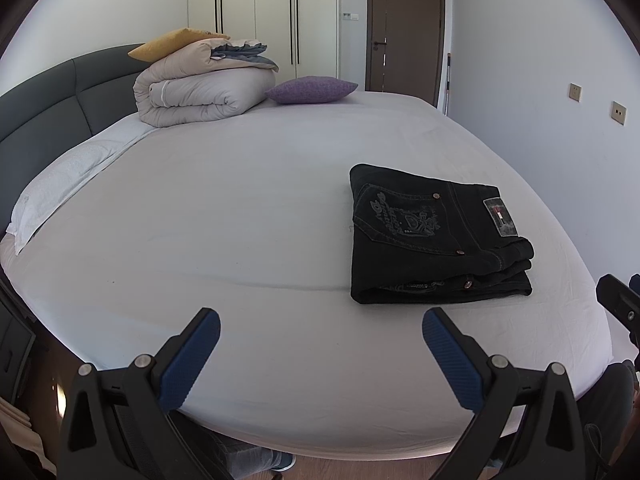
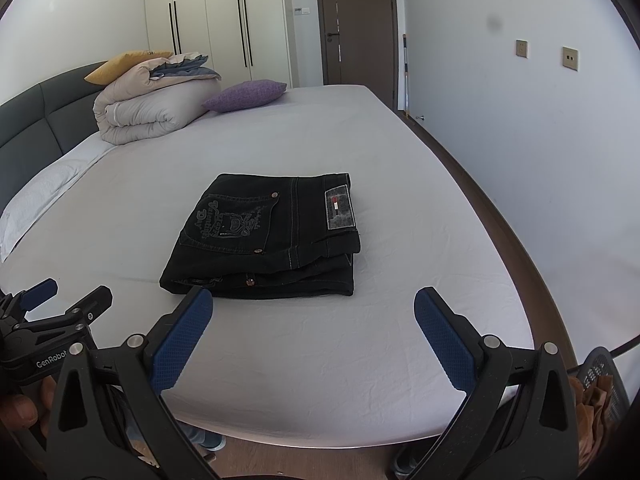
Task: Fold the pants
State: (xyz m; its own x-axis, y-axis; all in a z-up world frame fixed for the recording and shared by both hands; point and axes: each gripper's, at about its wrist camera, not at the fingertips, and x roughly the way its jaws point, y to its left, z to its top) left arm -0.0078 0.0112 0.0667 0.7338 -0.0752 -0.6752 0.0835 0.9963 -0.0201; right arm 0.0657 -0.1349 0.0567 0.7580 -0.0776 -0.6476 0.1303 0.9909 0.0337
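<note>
Black pants (image 2: 266,240) folded on the bed (image 2: 280,360), just ahead of my right tool (image 2: 312,312), jaws wide, left tool (image 1: 320,332) wide too, pants ahead to its right

The room is bright and the pictures are sharp. Edges bend round, with dark corners.

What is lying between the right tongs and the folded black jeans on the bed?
Nothing: in the right wrist view, only bare white bedsheet separates the open right tongs from the folded black jeans.
</note>
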